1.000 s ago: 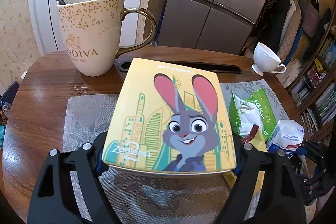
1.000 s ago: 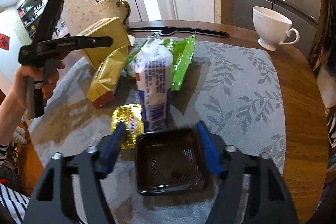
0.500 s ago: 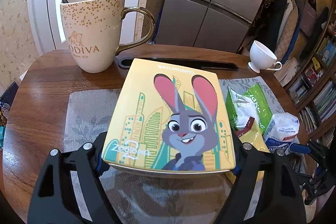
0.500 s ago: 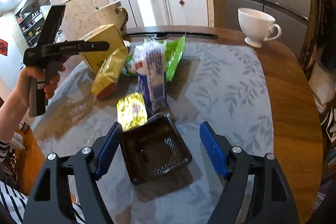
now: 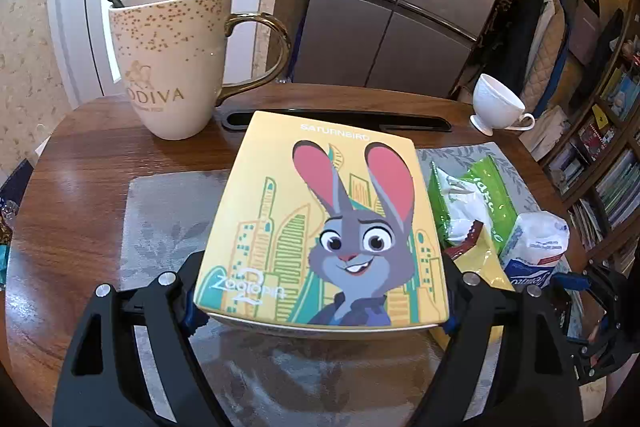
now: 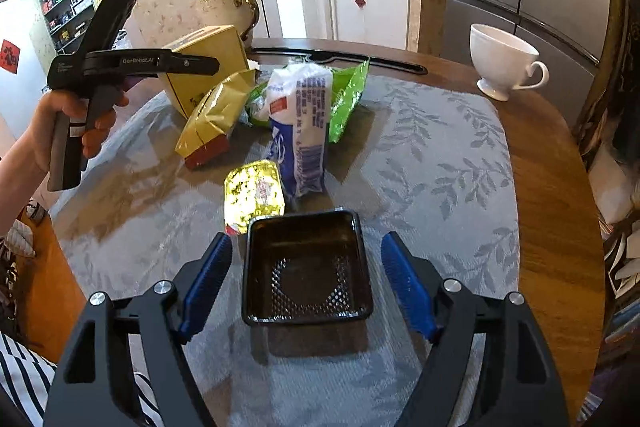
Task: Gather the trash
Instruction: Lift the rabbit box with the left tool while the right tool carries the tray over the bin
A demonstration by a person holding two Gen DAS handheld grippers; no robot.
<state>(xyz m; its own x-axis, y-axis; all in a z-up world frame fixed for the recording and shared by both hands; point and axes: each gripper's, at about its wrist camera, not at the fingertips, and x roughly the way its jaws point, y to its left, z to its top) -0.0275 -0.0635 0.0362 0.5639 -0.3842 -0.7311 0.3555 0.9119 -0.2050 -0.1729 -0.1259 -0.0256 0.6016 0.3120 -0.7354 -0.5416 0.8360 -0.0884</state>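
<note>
Two grippers we log: the left gripper (image 5: 320, 301) is clamped on the yellow box (image 5: 320, 227), held above the grey mat (image 5: 168, 203). The right gripper (image 6: 306, 279) jaws are closing with pads clear of the black tray (image 6: 306, 267) between them on the mat, wrappers (image 6: 296, 131) just beyond.

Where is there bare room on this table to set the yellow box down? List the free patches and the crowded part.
Free: the grey placemat between the wrappers and the white teacup, and the mat left of the yellow box, below the Godiva mug. Crowded: the green bag, white-blue packet, gold pouch, foil wrapper and black tray.
</note>
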